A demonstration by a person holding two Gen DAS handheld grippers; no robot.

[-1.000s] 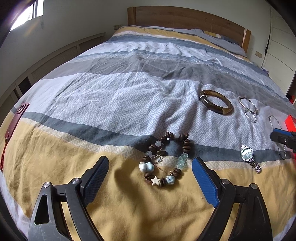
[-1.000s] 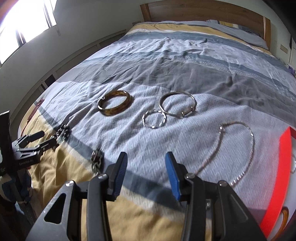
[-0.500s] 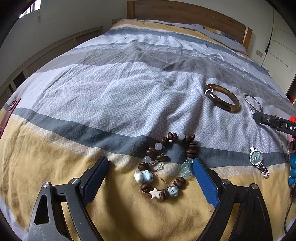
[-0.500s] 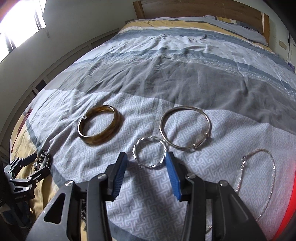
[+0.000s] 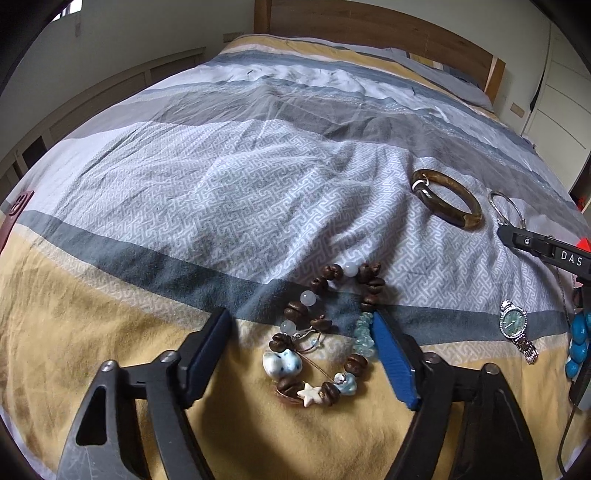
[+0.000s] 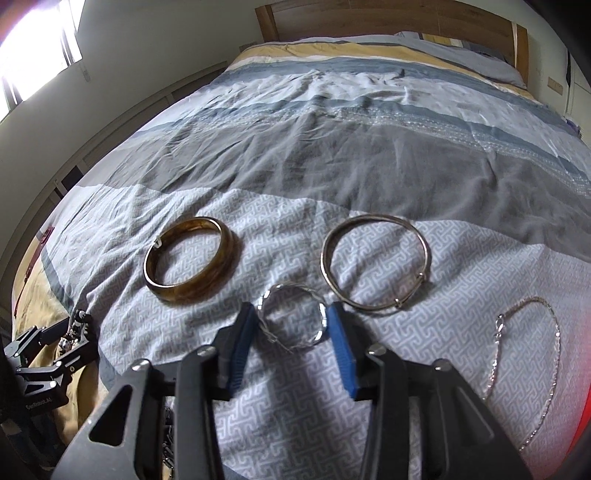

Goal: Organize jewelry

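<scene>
Both claws closing, beaded bracelet [image 5: 325, 332], twisted ring [image 6: 293, 319]

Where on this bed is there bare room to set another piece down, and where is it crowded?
Free: the grey stripes between the brown bangle and the headboard, and the bedcover left of the bead bracelet. Crowded: the near strip, where bangle, twisted ring, silver bangle, chain and watch lie close together.
</scene>
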